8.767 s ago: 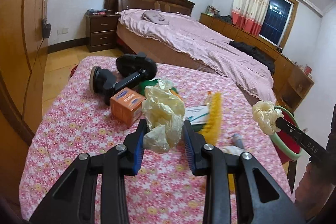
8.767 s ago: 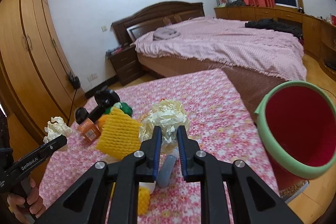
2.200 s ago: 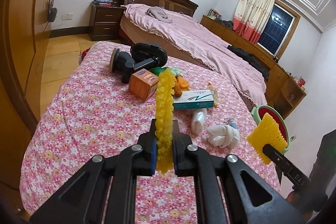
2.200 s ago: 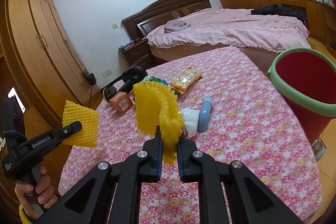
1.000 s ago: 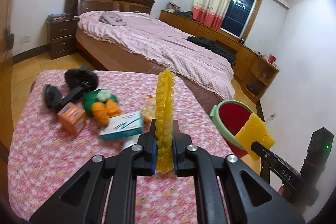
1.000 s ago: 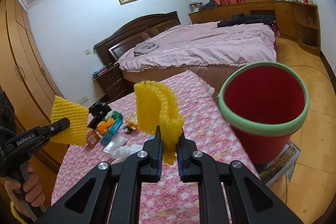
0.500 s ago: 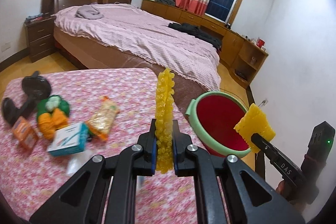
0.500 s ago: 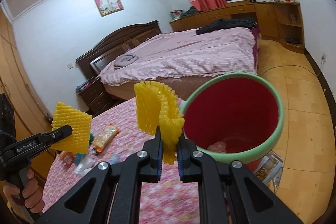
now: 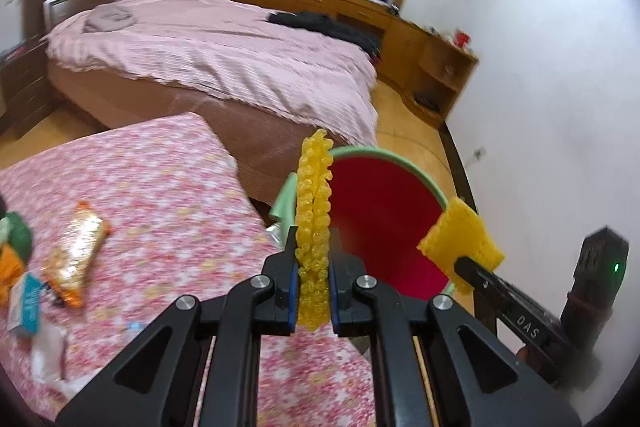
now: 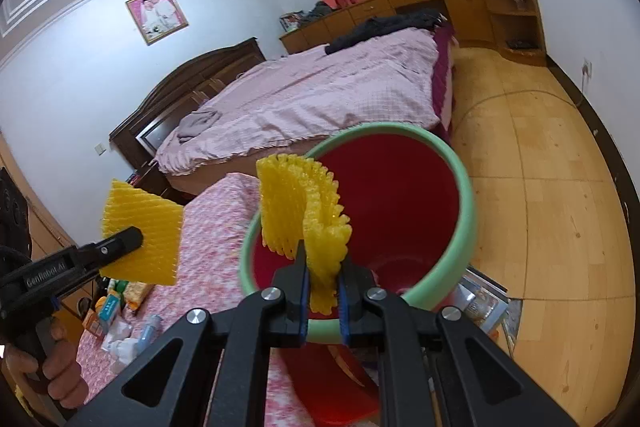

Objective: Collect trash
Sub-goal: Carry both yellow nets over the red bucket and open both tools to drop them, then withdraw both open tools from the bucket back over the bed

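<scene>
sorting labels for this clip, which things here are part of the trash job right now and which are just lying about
In the job:
left gripper shut on yellow foam net
right gripper shut on second foam net
red bucket

Lying about:
snack packet
small box
bed

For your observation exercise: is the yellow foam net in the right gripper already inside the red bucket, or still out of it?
Still out. The right gripper is shut on the yellow foam net, held above the red bucket and level with its rim.
</scene>
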